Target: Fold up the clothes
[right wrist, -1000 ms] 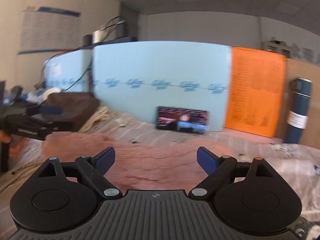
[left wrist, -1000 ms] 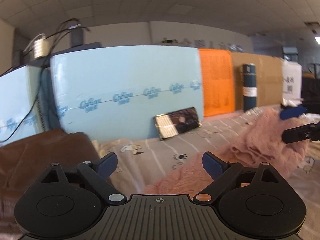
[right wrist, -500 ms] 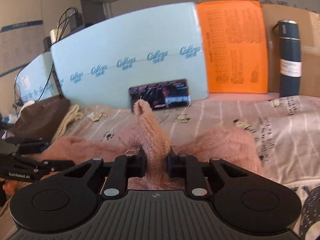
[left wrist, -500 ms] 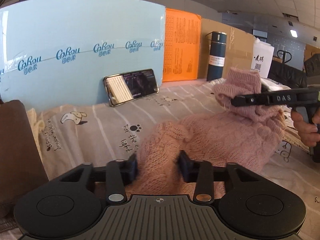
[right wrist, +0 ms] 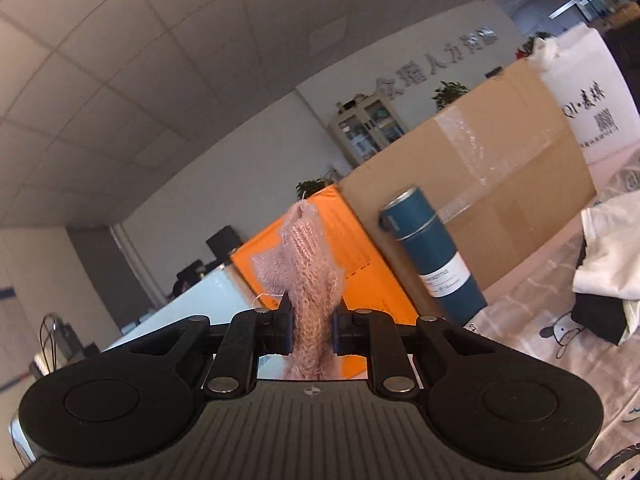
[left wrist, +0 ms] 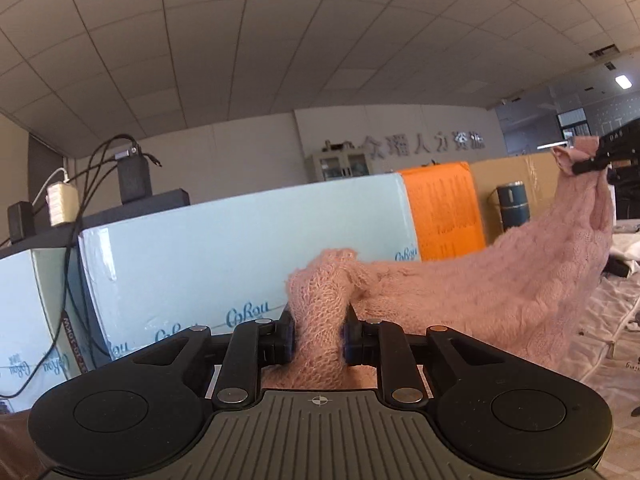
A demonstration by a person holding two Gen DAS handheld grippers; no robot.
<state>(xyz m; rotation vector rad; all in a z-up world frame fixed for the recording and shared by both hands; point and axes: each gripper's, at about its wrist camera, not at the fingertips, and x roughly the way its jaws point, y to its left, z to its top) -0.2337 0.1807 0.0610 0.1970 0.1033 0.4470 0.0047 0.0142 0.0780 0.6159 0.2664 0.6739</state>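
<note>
Your left tool (left wrist: 318, 338) is clamped on a bunched fold of the pink sweater (left wrist: 472, 292), with the knit bulging up between its closed fingers (left wrist: 286, 336) at the lower middle of the left wrist view. From there the sweater stretches toward the upper right of the frame, where your right tool (left wrist: 592, 164) pinches its far end high against the ceiling line. In the right wrist view, that right tool (right wrist: 310, 330) grips a narrow twist of sweater (right wrist: 308, 280), which rises above the fingers in the middle of the frame.

Behind the sweater, a pale blue board (left wrist: 240, 256) fills the middle left of the left view, with an orange panel (left wrist: 444, 212) and a dark blue flask (left wrist: 514, 208) to its right. The right view shows the same flask (right wrist: 432, 260) right of centre in front of a cardboard box (right wrist: 500, 176). A patterned sheet (right wrist: 532, 320) and white and black clothes (right wrist: 608, 256) lie at the right edge.
</note>
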